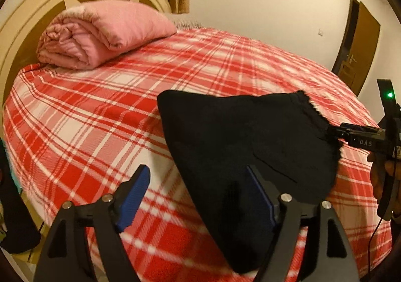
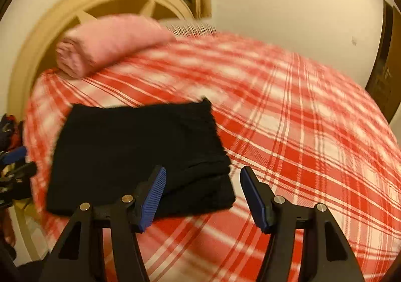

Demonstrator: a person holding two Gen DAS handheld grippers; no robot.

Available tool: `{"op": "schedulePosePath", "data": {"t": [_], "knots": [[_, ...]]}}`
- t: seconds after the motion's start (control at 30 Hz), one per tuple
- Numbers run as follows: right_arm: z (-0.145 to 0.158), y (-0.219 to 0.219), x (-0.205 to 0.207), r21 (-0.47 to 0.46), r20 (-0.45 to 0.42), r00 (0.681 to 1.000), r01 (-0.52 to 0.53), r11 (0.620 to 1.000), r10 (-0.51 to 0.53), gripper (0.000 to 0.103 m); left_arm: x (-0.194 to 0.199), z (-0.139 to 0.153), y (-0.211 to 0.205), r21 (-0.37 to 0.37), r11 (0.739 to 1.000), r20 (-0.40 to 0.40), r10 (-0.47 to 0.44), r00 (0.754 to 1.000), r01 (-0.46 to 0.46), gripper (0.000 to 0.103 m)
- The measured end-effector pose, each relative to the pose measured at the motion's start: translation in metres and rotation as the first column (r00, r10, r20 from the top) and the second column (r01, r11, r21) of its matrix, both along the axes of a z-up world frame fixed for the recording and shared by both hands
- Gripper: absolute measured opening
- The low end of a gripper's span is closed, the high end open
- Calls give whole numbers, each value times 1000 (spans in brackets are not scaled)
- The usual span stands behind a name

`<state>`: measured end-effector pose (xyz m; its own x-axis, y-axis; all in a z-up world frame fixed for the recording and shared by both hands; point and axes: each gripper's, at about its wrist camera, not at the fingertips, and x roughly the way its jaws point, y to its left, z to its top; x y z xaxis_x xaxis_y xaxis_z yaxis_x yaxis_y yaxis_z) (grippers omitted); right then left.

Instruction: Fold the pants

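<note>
The black pants (image 1: 238, 136) lie folded in a compact stack on the red and white plaid bed (image 1: 100, 111). My left gripper (image 1: 198, 196) is open and empty, its right finger over the near edge of the pants. In the right wrist view the pants (image 2: 135, 151) lie left of centre. My right gripper (image 2: 203, 196) is open and empty at their near right corner. In the left wrist view the right gripper (image 1: 335, 131) shows side-on at the pants' right edge; its jaw gap is hidden there.
A folded pink quilt (image 1: 100, 33) lies at the head of the bed by the cream headboard (image 1: 25, 31). A brown door (image 1: 358, 43) stands at the right wall. The bed's near edge runs along the left (image 1: 15, 156).
</note>
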<state>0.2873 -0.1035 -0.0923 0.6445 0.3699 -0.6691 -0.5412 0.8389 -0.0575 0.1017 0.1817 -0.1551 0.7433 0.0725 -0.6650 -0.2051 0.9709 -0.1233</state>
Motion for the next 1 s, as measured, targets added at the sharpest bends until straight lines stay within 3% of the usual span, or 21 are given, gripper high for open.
{"op": "schedulePosePath", "data": {"t": [0.13, 0.37, 1.0], "knots": [[29, -19, -39, 60, 63, 998, -7, 998, 3, 71, -30, 17, -19, 5, 1000, 46, -21, 999, 21, 87], [49, -27, -79, 94, 117, 993, -16, 995, 5, 72, -46, 53, -45, 40, 998, 157, -46, 986, 40, 101], [57, -36, -103, 129, 144, 989, -37, 991, 18, 72, -56, 61, -53, 45, 998, 187, -40, 981, 32, 101]]}}
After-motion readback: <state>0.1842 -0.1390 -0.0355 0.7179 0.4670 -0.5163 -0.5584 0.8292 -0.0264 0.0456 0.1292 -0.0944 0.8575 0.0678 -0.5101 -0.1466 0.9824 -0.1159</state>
